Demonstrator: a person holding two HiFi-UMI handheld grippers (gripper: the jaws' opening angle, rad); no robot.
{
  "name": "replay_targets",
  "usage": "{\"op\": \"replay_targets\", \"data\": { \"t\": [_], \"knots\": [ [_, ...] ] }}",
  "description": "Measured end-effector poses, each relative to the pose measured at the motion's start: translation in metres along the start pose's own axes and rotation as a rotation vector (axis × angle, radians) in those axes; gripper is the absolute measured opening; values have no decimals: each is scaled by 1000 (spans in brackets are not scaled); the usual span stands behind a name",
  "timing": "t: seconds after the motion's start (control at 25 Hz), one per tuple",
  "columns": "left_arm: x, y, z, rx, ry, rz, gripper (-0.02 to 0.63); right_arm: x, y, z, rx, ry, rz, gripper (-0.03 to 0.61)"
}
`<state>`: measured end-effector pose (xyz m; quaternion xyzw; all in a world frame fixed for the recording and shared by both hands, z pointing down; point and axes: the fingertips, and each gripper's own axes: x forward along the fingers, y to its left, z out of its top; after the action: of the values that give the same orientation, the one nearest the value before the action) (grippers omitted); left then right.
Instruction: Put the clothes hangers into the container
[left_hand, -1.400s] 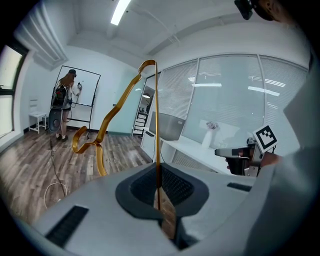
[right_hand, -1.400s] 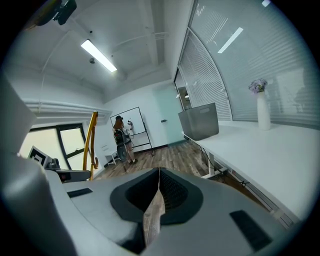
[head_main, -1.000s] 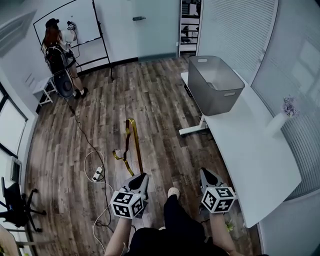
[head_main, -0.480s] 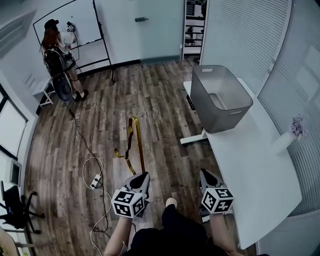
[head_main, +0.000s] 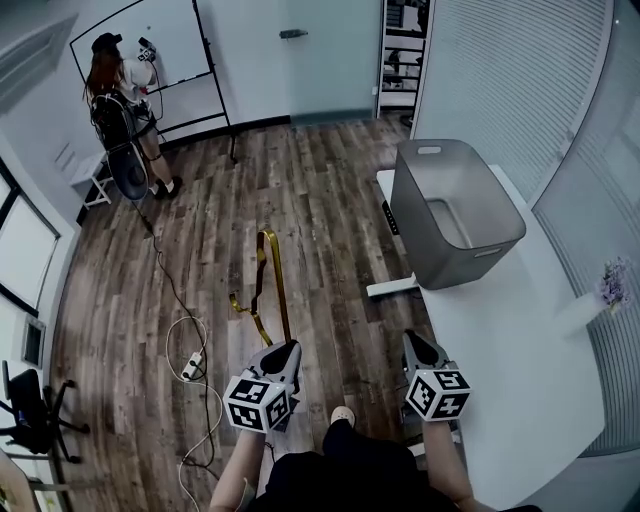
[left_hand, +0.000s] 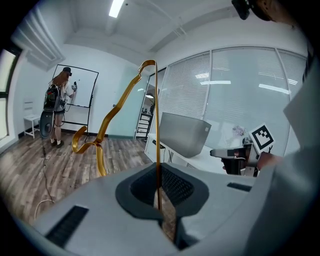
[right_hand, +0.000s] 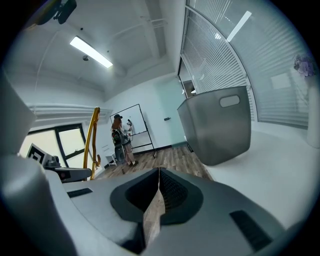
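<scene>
Person has walked toward the grey rectangular plastic container (head_main: 410, 215). In head view it now sits lower and further right, much nearer the right gripper (head_main: 413, 340). Left gripper (head_main: 283, 352) has come along with the thin gold metal clothes hanger (head_main: 270, 285), its gap to the container smaller too. Pale vase of purple flowers (head_main: 608, 290), right of the container, has dropped lower in view. Person's light shoe (head_main: 343, 415) has pulled back from the container, now between the marker cubes.

Gold hanger (head_main: 277, 287); grey container (head_main: 408, 215); white table (head_main: 520, 360); brown plank floor (head_main: 300, 190).
</scene>
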<state>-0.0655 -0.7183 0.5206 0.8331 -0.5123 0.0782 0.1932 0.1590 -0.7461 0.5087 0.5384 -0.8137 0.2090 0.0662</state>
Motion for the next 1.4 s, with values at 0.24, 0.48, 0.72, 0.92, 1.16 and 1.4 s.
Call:
{"op": "replay_targets", "data": {
  "t": [0.24,0.48,0.72,0.92,1.16,1.4],
  "knots": [
    [34,5,7,-14,-7,-1,15,29,-22,10,-5,5,-3,29],
    [58,8,14,-19,-11,-4,15,45,-36,24,-2,-4,-8,29],
    [78,0,22,2,-1,-26,15,50,-49,35,13,-24,-15,29],
    [86,-4,21,26,23,-66,15,45,-50,35,40,-41,-34,29],
    [113,-13,39,69,34,-140,15,40,-68,45,69,-58,-98,29],
    [157,-11,65,107,37,-215,15,44,-97,53,106,-68,-197,29]
  ]
}}
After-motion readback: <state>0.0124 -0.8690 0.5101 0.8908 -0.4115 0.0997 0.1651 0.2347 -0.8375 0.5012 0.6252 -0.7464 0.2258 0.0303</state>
